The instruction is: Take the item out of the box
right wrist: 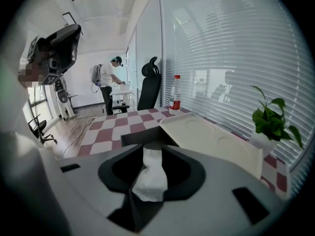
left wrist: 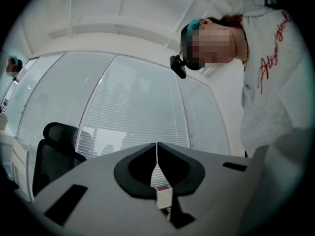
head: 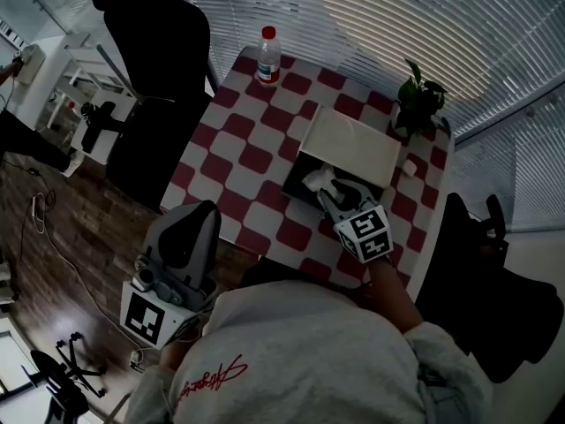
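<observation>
A black box (head: 298, 184) with its white lid (head: 350, 143) folded back stands on the checkered table (head: 256, 122). My right gripper (head: 328, 196) hangs over the box's front part, shut on a crumpled white paper wad (head: 318, 180). In the right gripper view the paper wad (right wrist: 150, 177) sits pinched between the jaws, above the box (right wrist: 142, 137) and beside the lid (right wrist: 211, 142). My left gripper (head: 199, 217) is held off the table's near left edge. It points upward toward the blinds, and its jaws (left wrist: 157, 154) are shut with nothing between them.
A water bottle with a red cap (head: 268, 56) stands at the table's far left corner, and a small potted plant (head: 418, 104) at the far right. Black office chairs (head: 159, 69) stand left and right of the table. A person (right wrist: 106, 87) stands far off.
</observation>
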### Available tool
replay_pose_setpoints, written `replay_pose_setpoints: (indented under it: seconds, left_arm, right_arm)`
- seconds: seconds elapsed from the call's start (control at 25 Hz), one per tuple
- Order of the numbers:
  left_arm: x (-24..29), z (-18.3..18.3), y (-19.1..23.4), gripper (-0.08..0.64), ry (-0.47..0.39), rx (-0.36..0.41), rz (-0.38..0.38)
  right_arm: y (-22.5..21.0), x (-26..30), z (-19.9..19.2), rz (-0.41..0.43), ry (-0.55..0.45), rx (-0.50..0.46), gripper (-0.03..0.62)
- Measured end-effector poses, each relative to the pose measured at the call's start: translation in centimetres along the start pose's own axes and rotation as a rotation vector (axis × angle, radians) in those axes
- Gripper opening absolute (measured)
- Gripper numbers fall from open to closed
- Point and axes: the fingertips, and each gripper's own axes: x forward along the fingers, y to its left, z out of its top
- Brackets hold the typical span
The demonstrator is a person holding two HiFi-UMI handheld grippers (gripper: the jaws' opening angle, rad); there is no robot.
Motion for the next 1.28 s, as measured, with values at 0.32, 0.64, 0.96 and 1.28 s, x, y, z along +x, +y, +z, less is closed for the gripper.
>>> replay_pose_setpoints:
  seconds: [0.32, 0.64, 0.96, 1.28]
  left_arm:
    - [-0.1, 0.0, 0.0, 0.018, -0.004, -0.001, 0.010]
    - [-0.1, -0.1, 0.1, 0.018, -0.001, -0.001, 0.022]
    - [0.3, 0.5, 0.0, 0.018, -0.019, 0.003, 0.023]
    - [-0.2, 0.0, 0.0, 0.018, -0.002, 0.003, 0.036]
  right_arm:
    - [-0.1, 0.5, -1.0, 0.005, 0.039, -0.008, 0.126]
    - [-0.2, 1.1, -1.6, 0.015, 0.065, -0.013, 0.126]
    - [-0.3, 1.6, -2.5, 0.016, 0.108, -0.027, 0.126]
    - [-0.4, 1.8, -2.8, 0.022, 0.124, -0.026, 0.126]
